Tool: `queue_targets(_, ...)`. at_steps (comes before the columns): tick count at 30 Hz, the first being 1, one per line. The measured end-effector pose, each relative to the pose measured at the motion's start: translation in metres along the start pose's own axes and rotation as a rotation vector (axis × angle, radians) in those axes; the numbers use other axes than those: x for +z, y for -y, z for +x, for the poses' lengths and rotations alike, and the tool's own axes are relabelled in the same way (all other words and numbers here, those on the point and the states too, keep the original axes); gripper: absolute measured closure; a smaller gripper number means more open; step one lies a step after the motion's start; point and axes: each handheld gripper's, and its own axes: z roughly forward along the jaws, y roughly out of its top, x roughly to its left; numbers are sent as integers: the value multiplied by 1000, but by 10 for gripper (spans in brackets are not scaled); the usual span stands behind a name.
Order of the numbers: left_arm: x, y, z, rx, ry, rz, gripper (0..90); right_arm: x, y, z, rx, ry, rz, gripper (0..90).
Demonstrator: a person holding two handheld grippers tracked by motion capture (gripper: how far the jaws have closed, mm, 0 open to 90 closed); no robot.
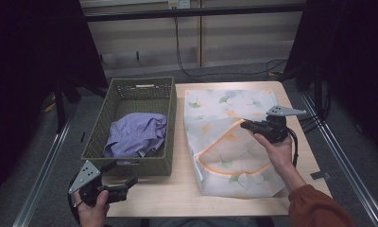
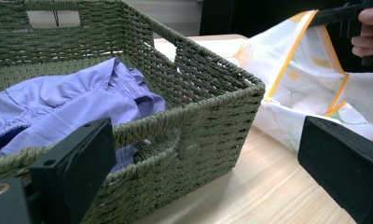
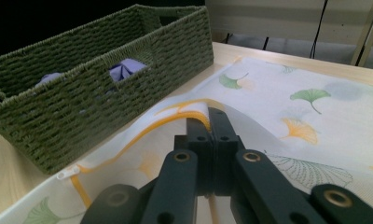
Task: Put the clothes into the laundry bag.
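A white mesh laundry bag (image 1: pixel 229 142) with a ginkgo-leaf print and an orange zip edge lies on the right half of the table. My right gripper (image 1: pixel 244 125) is shut on that orange edge (image 3: pixel 194 111) and lifts it off the bag, so the mouth gapes. In the right gripper view its jaws (image 3: pixel 208 117) pinch the fabric fold. A purple garment (image 1: pixel 135 134) lies crumpled in a green woven basket (image 1: pixel 169 118) to the left of the bag. My left gripper (image 1: pixel 121 174) is held open at the basket's near corner, and nothing is between its jaws (image 2: pixel 208 172).
The basket (image 2: pixel 198 121) stands on the table's left edge, close in front of my left gripper. Bare wooden tabletop (image 1: pixel 163 194) runs along the front. Cables and a metal frame lie beyond the table's far edge.
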Motion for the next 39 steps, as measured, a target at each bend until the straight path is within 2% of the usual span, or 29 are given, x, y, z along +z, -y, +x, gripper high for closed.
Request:
queue_targets(7,0,0,0,-1,0,1,38,1,-12,2,0,-9,-31,896)
queue_targets(13,0,-1,1,0,-2,-3,38,-2,-18,5,-5,-9,-82,896)
queue_targets(17,1,-3,1,4,-10,5,40,-2,-17,7,-13,-16,-74,896)
queue_targets(21,4,-8,4,12,1,22,43,-2,-17,7,-15,-13,-75,896)
queue_targets(22,5,-11,5,12,3,33,46,-2,-17,6,-16,-15,-72,896)
queue_targets(23,7,-18,9,30,4,55,46,-2,-17,6,-15,-14,-74,896)
queue_targets(24,9,-21,11,33,-1,56,47,-3,-17,6,-13,-12,-71,896)
queue_targets(26,10,-25,14,28,3,62,52,-3,-18,5,-9,-18,-69,896)
queue_targets(27,15,-33,19,21,-2,79,57,-3,-18,4,-10,-18,-69,896)
queue_targets(28,15,-33,19,21,-2,79,57,-4,-18,4,-8,-17,-69,896)
queue_targets(29,19,-44,25,30,-6,102,60,-4,-18,3,-7,-19,-68,896)
queue_targets(30,19,-44,25,30,-6,102,61,-4,-18,3,-5,-20,-67,896)
queue_targets(31,26,-55,30,21,0,127,63,-3,-18,3,-6,-21,-64,896)
queue_targets(33,30,-59,32,18,2,140,68,-3,-18,2,-9,-23,-61,896)
queue_targets(34,38,-66,35,39,10,174,76,-2,-17,3,-9,-23,-57,896)
queue_targets(35,38,-66,35,39,10,174,85,-2,-17,3,-9,-23,-57,896)
queue_targets(36,44,-71,37,59,8,201,86,-1,-17,3,-10,-29,-53,896)
queue_targets(39,50,-76,40,71,19,218,107,0,-17,3,-9,-29,-48,896)
